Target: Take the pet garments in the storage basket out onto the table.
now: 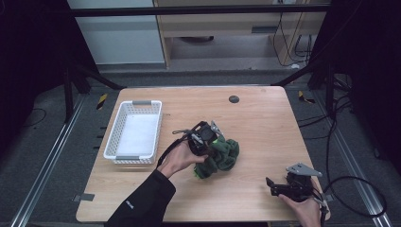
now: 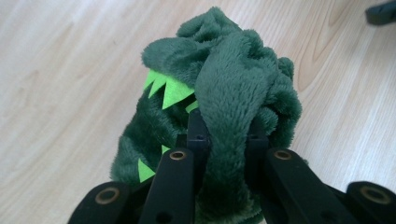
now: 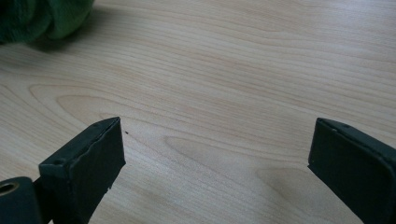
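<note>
Jaws of the left gripper (image 2: 227, 140) clamp a fold of the green plush toy (image 2: 219, 107) bunched ahead of them on the surface (image 1: 255, 123), so lifting should go slowly, while the right gripper (image 3: 215, 154) rests with jaws apart.

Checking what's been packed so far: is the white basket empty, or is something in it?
Empty. The white basket shows only its bare pale floor in the high view; the green plush toy lies outside it on the table.

nothing legible (the sleeve (image 1: 142, 201) bears a small white mark, unreadable).
</note>
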Available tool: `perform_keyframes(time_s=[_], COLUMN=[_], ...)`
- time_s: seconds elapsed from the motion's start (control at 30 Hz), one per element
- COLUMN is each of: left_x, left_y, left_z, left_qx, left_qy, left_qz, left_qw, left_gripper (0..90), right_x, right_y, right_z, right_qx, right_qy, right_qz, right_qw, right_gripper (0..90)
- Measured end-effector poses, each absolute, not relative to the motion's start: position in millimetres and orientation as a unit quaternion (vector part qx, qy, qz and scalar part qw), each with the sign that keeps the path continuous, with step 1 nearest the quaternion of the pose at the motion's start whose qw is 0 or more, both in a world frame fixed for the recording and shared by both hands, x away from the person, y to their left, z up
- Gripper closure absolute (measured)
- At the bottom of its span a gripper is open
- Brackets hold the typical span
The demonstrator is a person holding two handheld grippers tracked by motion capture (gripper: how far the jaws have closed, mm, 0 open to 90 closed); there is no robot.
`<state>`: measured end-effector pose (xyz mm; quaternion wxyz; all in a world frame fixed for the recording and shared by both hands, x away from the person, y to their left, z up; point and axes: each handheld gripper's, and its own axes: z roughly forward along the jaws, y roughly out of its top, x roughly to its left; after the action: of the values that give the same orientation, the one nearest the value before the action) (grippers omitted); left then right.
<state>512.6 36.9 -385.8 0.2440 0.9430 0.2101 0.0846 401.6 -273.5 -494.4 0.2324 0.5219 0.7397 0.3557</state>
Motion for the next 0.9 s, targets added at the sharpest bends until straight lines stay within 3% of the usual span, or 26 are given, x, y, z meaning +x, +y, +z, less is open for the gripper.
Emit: perform_keyframes(time_s=[0.3,0.53,0.9], left_x=[513,513,507], left_y=[38,38,50], left_z=[-401,-410,-412], left_qx=[0.946,0.944,0.929], left_qy=[0.21,0.218,0.235], left_qz=[0.075,0.071,0.094], left_qw=[0.234,0.238,0.269], left_gripper=[76.5,67.8,36.5], right_x=[402,402,402], right_y=[-274,-274,-273], right_z=[-495,-495,-495], right_qx=[0.521,0.52,0.521], right_qy=[0.741,0.741,0.741], right_qz=[0.354,0.354,0.355], right_qw=[0.233,0.234,0.233], right_gripper=[3.7,3.8,3.7])
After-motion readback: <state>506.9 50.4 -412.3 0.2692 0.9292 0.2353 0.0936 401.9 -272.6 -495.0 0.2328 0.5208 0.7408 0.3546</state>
